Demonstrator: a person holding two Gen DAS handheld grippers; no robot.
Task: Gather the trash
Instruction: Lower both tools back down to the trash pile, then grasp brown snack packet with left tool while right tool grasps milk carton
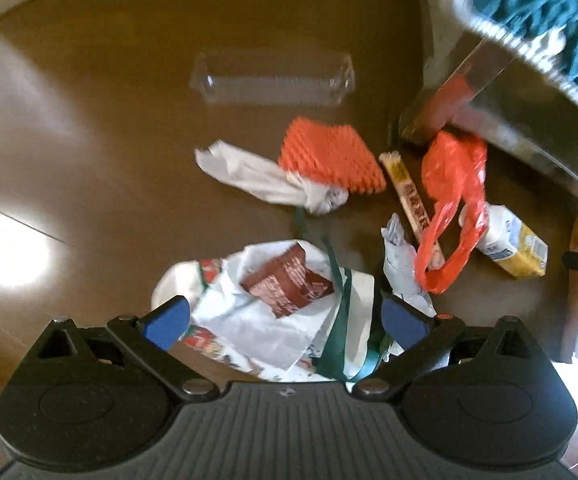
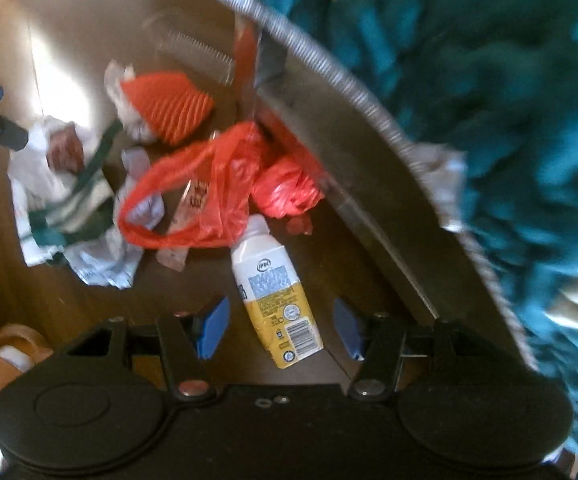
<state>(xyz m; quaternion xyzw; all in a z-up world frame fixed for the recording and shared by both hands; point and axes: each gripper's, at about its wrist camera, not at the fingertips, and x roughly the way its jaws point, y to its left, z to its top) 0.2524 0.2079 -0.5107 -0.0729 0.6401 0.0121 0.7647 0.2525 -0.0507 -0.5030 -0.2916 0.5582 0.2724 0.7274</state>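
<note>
- A dark wood floor (image 1: 101, 92) is lying under scattered trash, with a metal bin (image 2: 369, 184) and a teal blanket (image 2: 489, 100) at your right.
- Your left gripper (image 1: 285, 314) is hanging wide open, straddling a crumpled wrapper (image 1: 257, 320) with a brown packet (image 1: 289, 282) on it.
- Your right gripper (image 2: 281, 326) is also standing wide, with a carton (image 2: 275, 300) lying between its fingers, not yet pinched.
- You are, I judge, lining up pickups; next, lower and close on each.
- A red bag (image 2: 209, 196) is lying just beyond the carton.
</note>
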